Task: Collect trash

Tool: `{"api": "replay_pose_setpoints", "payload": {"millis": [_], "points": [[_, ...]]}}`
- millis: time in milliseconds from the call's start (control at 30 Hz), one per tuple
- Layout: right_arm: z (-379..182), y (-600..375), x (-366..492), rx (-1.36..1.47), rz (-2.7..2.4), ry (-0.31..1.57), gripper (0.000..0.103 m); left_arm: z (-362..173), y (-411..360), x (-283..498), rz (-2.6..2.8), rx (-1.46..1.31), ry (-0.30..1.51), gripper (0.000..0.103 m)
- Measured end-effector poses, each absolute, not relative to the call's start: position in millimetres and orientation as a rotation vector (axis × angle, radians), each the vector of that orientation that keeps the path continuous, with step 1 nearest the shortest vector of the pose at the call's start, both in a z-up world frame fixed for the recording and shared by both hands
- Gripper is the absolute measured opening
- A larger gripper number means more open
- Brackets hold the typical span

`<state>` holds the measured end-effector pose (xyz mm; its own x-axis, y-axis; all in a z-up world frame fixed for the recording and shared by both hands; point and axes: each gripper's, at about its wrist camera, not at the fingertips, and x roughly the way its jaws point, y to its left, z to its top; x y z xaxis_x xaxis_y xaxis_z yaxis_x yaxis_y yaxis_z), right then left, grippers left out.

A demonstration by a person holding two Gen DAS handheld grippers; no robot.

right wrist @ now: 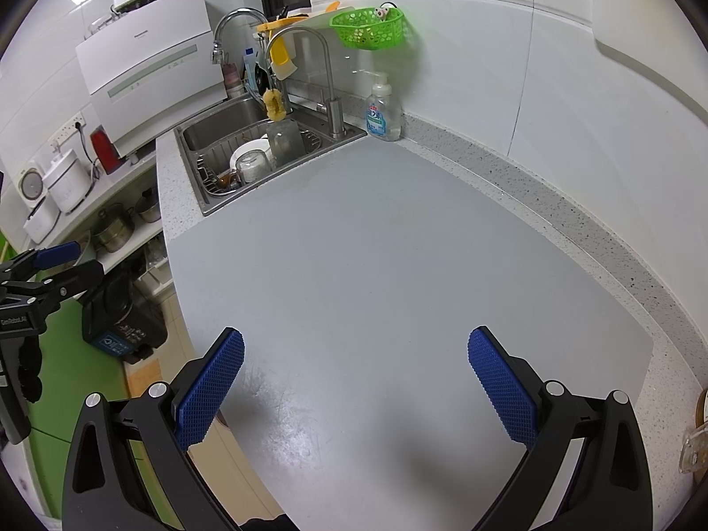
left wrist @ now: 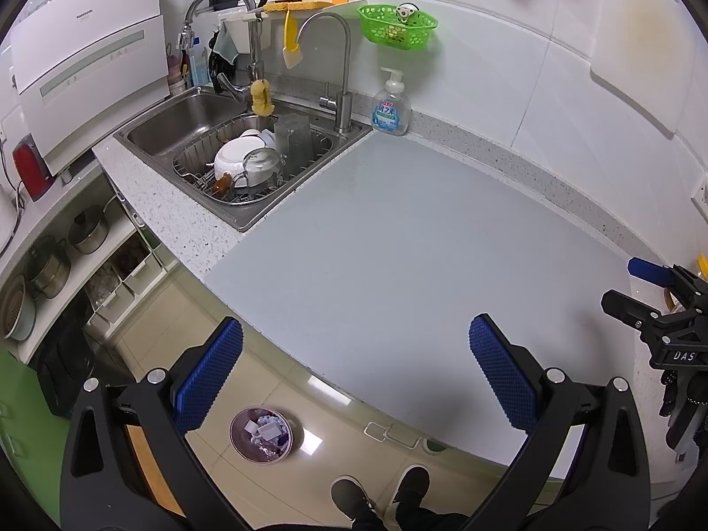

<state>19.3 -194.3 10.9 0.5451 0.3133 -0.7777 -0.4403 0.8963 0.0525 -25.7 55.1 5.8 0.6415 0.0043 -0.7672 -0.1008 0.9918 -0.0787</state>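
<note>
We find the left gripper (left wrist: 356, 371) spread wide with nothing between its blue pads, held above the front edge of the grey countertop (left wrist: 398, 230). The right gripper (right wrist: 356, 380) is likewise wide apart and empty, over the middle of that same surface. No loose trash is visible on the countertop in either view. The only trash we can see lies in the round waste bin (left wrist: 264, 433) on the tiled floor, just below the counter edge and near the person's shoes (left wrist: 380, 498); it holds crumpled paper and wrappers.

Risks, in our judgement: with no item in sight on the worktop, a gripper could be sent to the wrong object, such as the hand soap bottle (left wrist: 390, 104) standing at the back wall beside the sink (left wrist: 146, 130). The two grippers sit near each other, and a sideways sweep could bring them into collision. Dishes stacked in the sink rack could be knocked if the search moves that way.

The bin stands upright, its mouth facing up; being round, it shows no long axis in plan
</note>
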Motion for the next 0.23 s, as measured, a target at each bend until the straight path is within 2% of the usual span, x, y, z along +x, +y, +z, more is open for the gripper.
{"api": "replay_pose_setpoints", "payload": {"millis": [233], "points": [[10.7, -194.0, 19.7, -0.157, 0.450, 0.889, 0.097, 4.8, 57.0, -21.5, 0.092, -0.119, 0.867, 0.100]]}}
